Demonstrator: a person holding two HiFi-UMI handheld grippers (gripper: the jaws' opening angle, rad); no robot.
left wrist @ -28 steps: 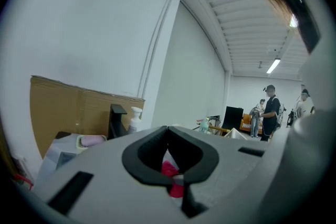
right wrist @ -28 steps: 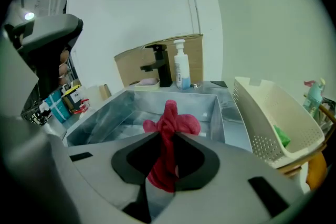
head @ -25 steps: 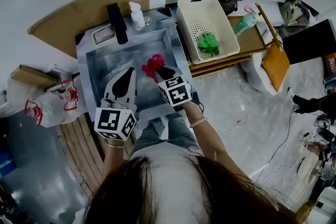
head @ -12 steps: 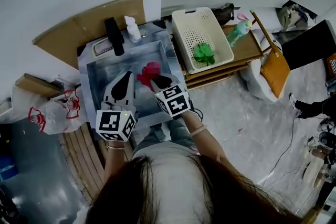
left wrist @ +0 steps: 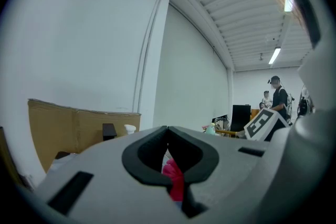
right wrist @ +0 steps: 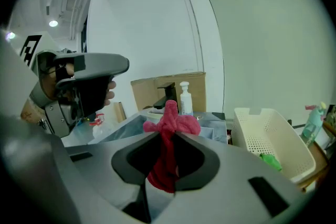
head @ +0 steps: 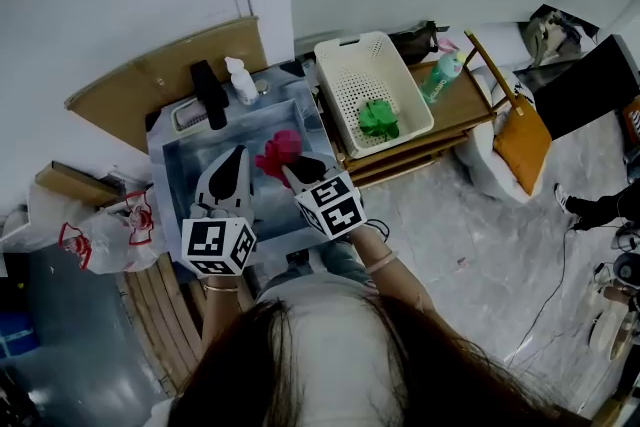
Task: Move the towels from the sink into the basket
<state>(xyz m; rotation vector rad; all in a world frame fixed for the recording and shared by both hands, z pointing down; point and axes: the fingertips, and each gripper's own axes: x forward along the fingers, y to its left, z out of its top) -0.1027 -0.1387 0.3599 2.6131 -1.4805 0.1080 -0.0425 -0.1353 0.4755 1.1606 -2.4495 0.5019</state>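
Above sink: right claw clamped on red towel, held over basin. Left claw closed, empty. Green towel already in basket; red one left to carry over.

Ceiling strip lamps give soft, even light with faint shadows. The sink shows a dull sheen. Head view darkens toward its corners; both gripper views bulge, black-rimmed, yet the towel looks sharp.
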